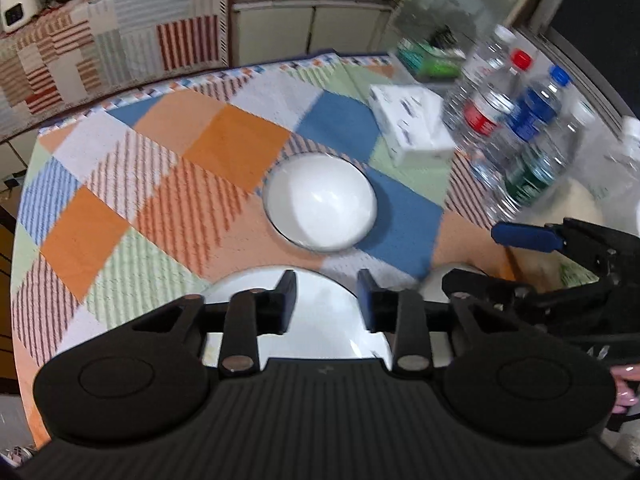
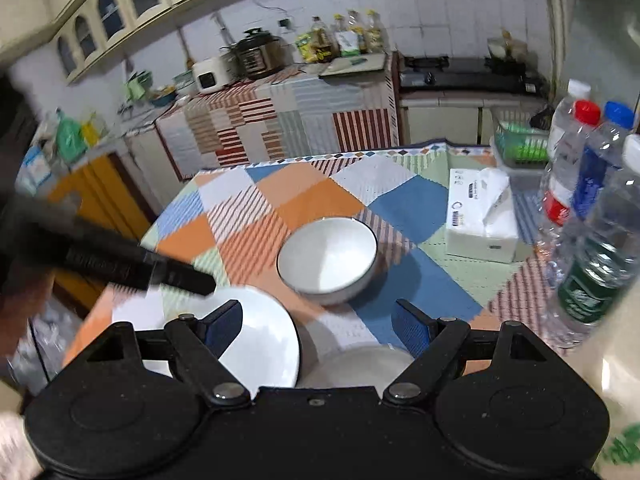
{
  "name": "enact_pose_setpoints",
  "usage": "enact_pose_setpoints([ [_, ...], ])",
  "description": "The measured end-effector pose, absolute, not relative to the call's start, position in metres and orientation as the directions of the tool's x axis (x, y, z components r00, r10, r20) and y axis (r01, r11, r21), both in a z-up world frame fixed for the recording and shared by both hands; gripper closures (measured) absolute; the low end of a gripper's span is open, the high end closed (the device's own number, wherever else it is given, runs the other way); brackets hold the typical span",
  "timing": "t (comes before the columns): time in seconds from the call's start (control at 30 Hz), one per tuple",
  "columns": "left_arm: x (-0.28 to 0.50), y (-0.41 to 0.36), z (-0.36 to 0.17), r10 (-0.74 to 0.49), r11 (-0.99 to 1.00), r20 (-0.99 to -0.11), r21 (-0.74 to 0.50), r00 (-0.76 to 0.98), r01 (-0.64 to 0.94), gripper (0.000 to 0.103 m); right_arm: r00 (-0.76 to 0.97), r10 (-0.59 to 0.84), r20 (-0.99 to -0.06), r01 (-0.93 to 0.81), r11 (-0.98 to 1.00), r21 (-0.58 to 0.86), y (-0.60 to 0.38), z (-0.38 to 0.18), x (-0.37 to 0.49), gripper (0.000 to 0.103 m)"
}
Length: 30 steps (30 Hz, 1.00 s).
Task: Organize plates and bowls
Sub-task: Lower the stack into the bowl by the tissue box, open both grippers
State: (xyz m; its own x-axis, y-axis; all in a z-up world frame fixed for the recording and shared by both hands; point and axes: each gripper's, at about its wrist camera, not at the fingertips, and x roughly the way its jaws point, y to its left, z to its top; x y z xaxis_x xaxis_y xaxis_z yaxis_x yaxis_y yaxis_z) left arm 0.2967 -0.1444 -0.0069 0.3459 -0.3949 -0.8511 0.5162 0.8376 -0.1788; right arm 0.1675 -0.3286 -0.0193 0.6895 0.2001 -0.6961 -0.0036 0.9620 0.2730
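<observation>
Bowl [image 2: 327,261] looks glazed, rigid, slippery, breakable: pinch its rim; left tool [image 1: 326,300] and right tool [image 2: 318,326] both gape, holding nothing

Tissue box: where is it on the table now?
The tissue box sits at the table's right in both views, between the white bowl and the water bottles, in front of the green basket.

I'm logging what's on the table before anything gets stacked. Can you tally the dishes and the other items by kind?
Bowls: 2, the bowl mid-table and a second bowl under the right gripper
Plates: 1, the white plate under the left gripper
Tissue boxes: 1, the tissue box
Water bottles: at least 4, the cluster of bottles; blur hides an exact count
Total: at least 8
</observation>
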Motion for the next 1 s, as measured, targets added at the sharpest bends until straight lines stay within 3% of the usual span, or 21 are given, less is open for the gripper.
enact_pose_setpoints([
  [0.07,0.312,-0.141,-0.014,-0.375,0.858,-0.85,-0.166,0.37,0.487,0.058,0.664,0.224,-0.714,0.021,0.948,0.317,-0.33,-0.024,0.189,0.018],
  [0.3,0.363,-0.133,-0.04,-0.382,0.887,-0.831,-0.207,0.404,0.413,0.056,0.589,0.202,-0.782,0.153,0.923,0.354,-0.336,-0.05,0.255,0.019],
  [0.5,0.379,-0.137,-0.068,-0.406,0.885,-0.816,-0.239,0.412,0.399,0.055,0.538,0.201,-0.819,0.268,0.88,0.393,-0.345,-0.085,0.287,0.026],
  [0.67,0.385,-0.145,-0.095,-0.411,0.89,-0.83,-0.276,0.377,0.362,0.055,0.535,0.117,-0.837,0.346,0.873,0.343,-0.346,-0.106,0.295,0.046],
  [0.8,0.387,-0.149,-0.111,-0.415,0.892,-0.834,-0.295,0.363,0.343,0.057,0.523,0.138,-0.841,0.384,0.842,0.378,-0.35,-0.123,0.297,0.053],
  [0.9,0.385,-0.153,-0.118,-0.407,0.895,-0.838,-0.285,0.363,0.344,0.059,0.517,0.128,-0.846,0.368,0.859,0.355,-0.348,-0.131,0.3,0.064],
  [0.97,0.382,-0.157,-0.121,-0.406,0.892,-0.838,-0.277,0.364,0.357,0.07,0.512,0.13,-0.849,0.367,0.861,0.353,-0.35,-0.135,0.301,0.084],
  [1.0,0.381,-0.158,-0.121,-0.404,0.89,-0.841,-0.272,0.36,0.365,0.074,0.519,0.133,-0.844,0.377,0.851,0.366,-0.353,-0.136,0.299,0.085],
])
